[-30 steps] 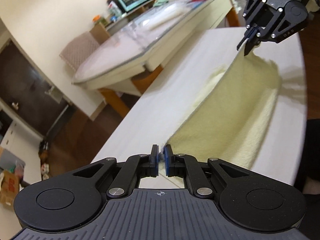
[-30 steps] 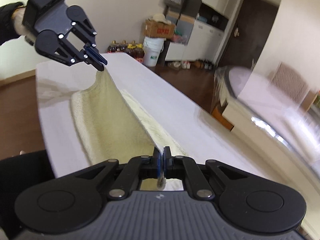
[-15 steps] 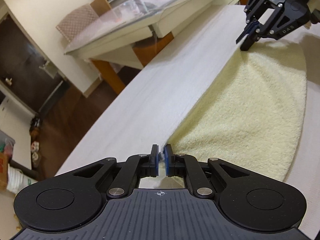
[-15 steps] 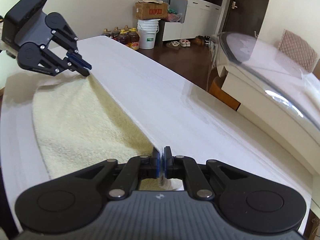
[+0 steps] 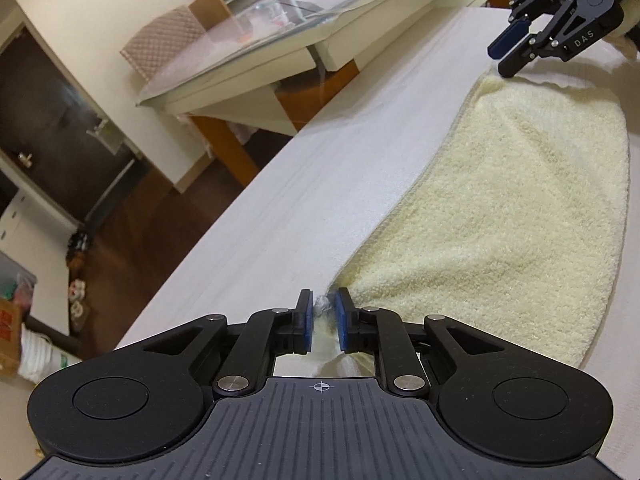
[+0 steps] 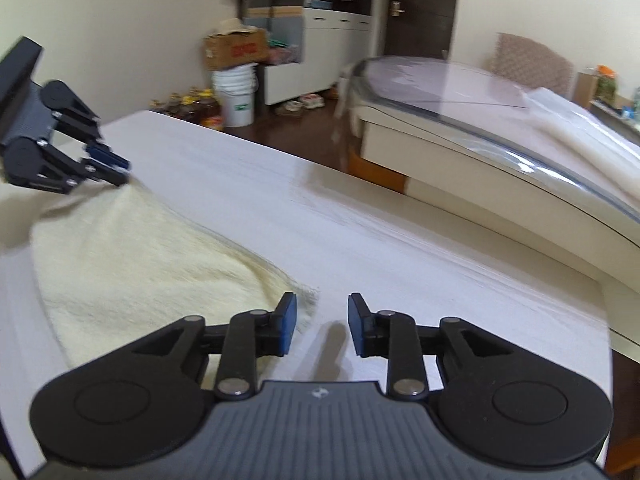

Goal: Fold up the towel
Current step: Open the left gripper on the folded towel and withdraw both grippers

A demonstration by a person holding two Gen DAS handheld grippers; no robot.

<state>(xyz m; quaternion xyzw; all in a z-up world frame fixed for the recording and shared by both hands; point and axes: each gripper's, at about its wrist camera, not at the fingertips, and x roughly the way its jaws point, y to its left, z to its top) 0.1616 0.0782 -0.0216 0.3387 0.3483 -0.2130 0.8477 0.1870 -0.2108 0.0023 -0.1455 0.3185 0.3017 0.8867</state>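
Note:
A pale yellow towel [image 5: 520, 208] lies flat, folded over, on the white table [image 5: 304, 184]; it also shows in the right wrist view [image 6: 132, 256]. My left gripper [image 5: 322, 320] has its jaws slightly parted with the towel's near corner between the pads, loosely. My right gripper [image 6: 320, 328] is open and empty, just right of the towel's other corner, low over the table. Each gripper shows in the other's view: the right gripper [image 5: 508, 56] at the far end, the left gripper [image 6: 108, 168] at the towel's far corner.
A second glass-topped table [image 5: 280, 40] stands beyond the white table's far edge, with a gap of dark wood floor between. A bucket [image 6: 236, 96], boxes and bottles stand on the floor by the wall. The table edge runs close to the towel's right side.
Both grippers lowered the towel edge onto the table, so the towel now lies flat. The right gripper opened and let go of its corner. The left jaws have parted slightly.

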